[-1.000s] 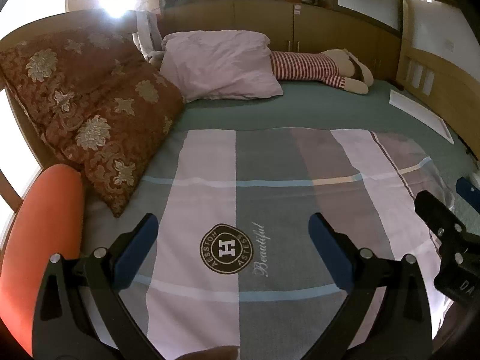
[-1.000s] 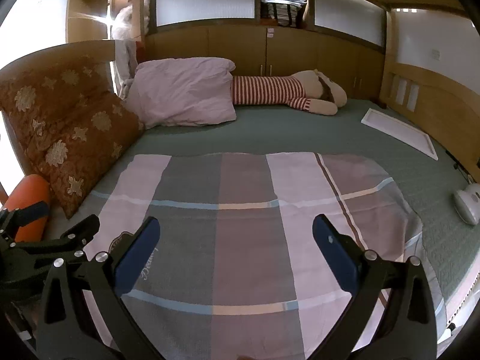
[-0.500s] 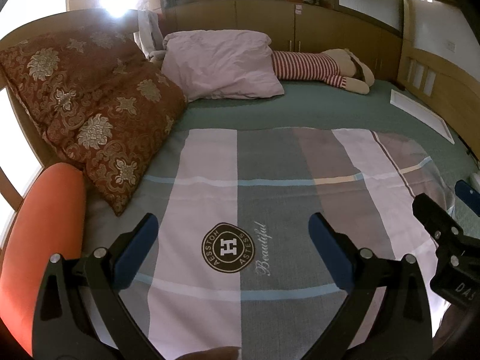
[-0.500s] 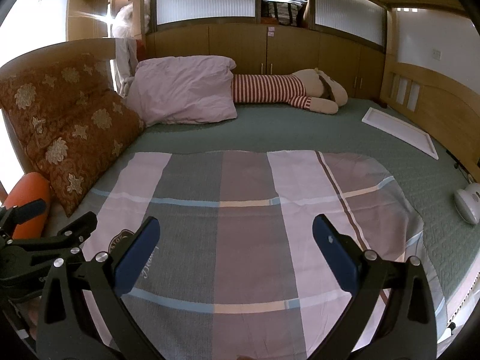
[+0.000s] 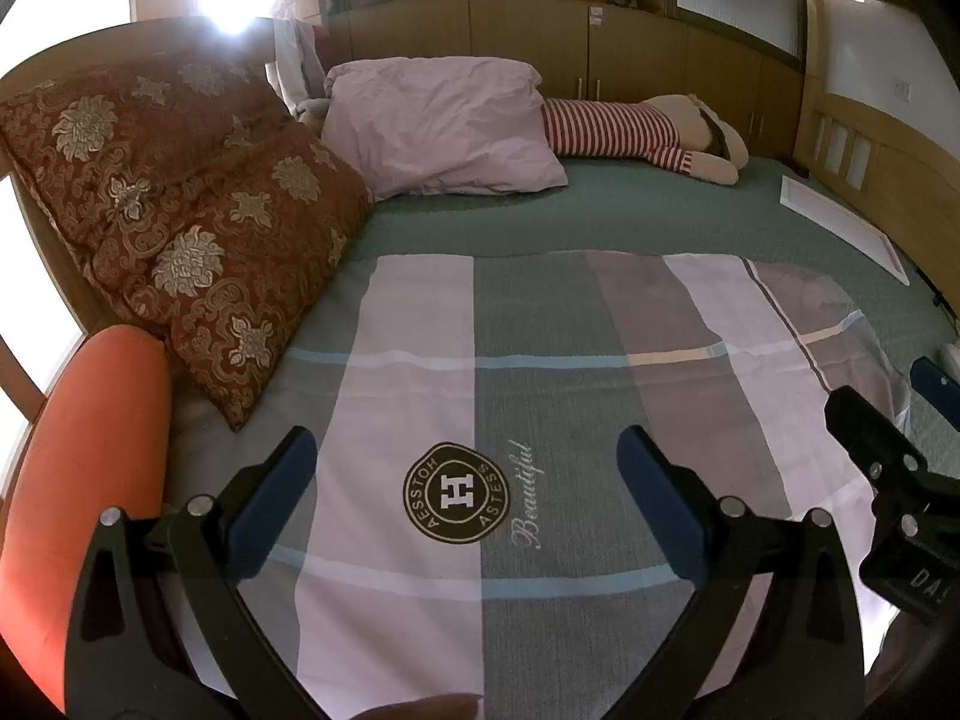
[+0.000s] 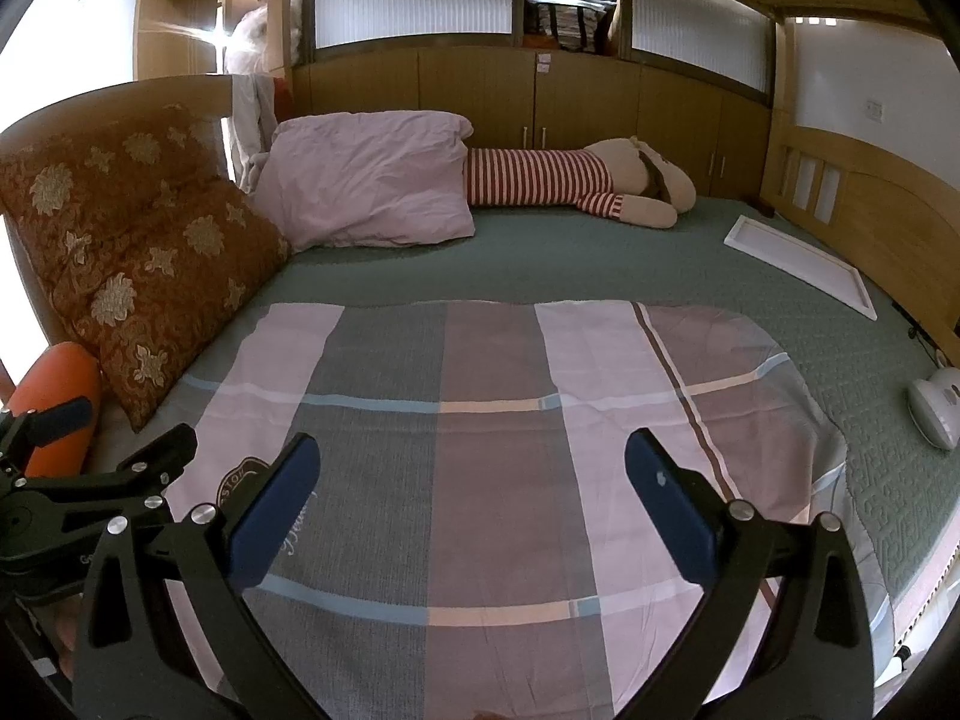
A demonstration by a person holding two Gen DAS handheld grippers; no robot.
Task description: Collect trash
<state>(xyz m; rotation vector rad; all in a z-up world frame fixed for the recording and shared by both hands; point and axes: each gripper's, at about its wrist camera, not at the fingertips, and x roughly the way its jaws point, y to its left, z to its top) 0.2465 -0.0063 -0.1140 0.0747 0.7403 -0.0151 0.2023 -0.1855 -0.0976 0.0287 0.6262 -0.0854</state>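
Left gripper [image 5: 462,474]: its two blue-padded fingers stand wide apart with nothing between them; it hangs over the near part of the bed, above the round logo on the plaid sheet [image 5: 540,396].
Right gripper [image 6: 474,474]: also spread wide and holding nothing; it hangs over the same sheet, just to the right of the left one, which shows at the left edge of the right wrist view.
Trash: no wrapper, paper or scrap can be made out on the sheet or on the green bedcover [image 6: 600,258], and no bag or bin is visible in either view.
Other things on the bed: a brocade cushion [image 5: 198,228] at the left edge, a pale pillow [image 5: 444,126] and a striped plush toy [image 6: 576,183] along the far edge, a flat white panel [image 6: 798,261] near the right edge, a small white device [image 6: 936,411] at the near right edge. I cannot tell if any of them counts as trash.
Orange bolster [image 5: 90,468]: lies at the near left corner.
Step in hand: in my judgement this is a searching or resting pose; the bed without litter fits equally a look before picking and a bed already tidied.
Next move: it calls for a target that these views do not give, so the grippers would need sight of more of the room.
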